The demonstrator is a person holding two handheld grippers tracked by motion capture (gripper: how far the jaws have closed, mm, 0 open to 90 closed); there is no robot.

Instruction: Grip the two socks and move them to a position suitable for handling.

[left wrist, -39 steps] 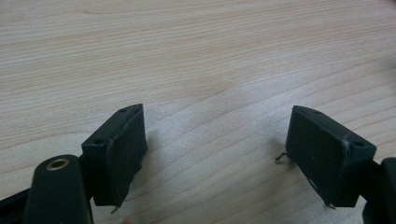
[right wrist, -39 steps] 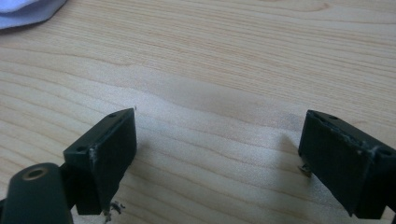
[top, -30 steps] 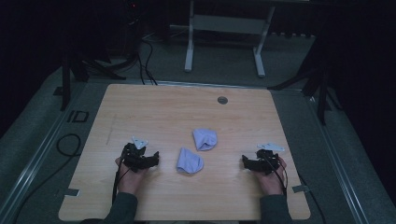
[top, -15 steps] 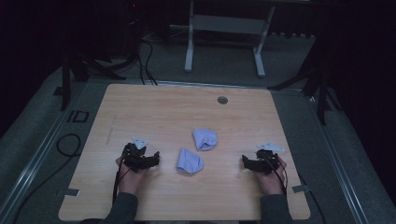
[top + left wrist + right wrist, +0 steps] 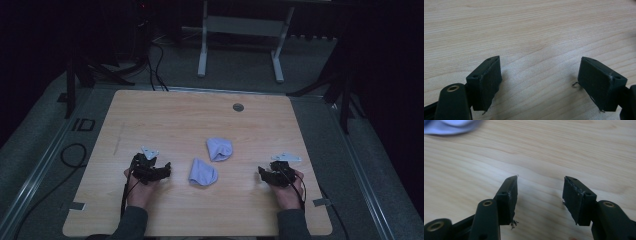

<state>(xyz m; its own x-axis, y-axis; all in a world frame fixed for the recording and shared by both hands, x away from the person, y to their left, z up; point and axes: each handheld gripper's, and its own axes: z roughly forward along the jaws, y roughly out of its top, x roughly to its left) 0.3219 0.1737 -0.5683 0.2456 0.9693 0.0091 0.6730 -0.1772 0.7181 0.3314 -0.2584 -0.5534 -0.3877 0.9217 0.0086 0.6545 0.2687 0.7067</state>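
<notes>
High view first: we see a wooden table (image 5: 165, 120) with a small round grommet (image 5: 238, 107) near its far edge, which we take as our landmark. Nearer us than the grommet and well to its left, our left gripper (image 5: 162, 169) rests low over the table in our left hand (image 5: 139, 187), a cable trailing back along the sleeve. Nearer and a little left of the grommet lies one pale lilac cloth (image 5: 203, 172), crumpled; a second cloth (image 5: 219, 148) sits just beyond it, almost straight toward us from the grommet, and whether the two touch we cannot tell. Nearer and to the right of the grommet, our right gripper (image 5: 263, 173) lies in our right hand (image 5: 286, 191). Left gripper view shows its jaws spread wide over bare wood, holding nothing. Right gripper view shows its jaws parted more narrowly, also holding nothing, with the blurred edge of a cloth (image 5: 451, 126) at the top left corner.
</notes>
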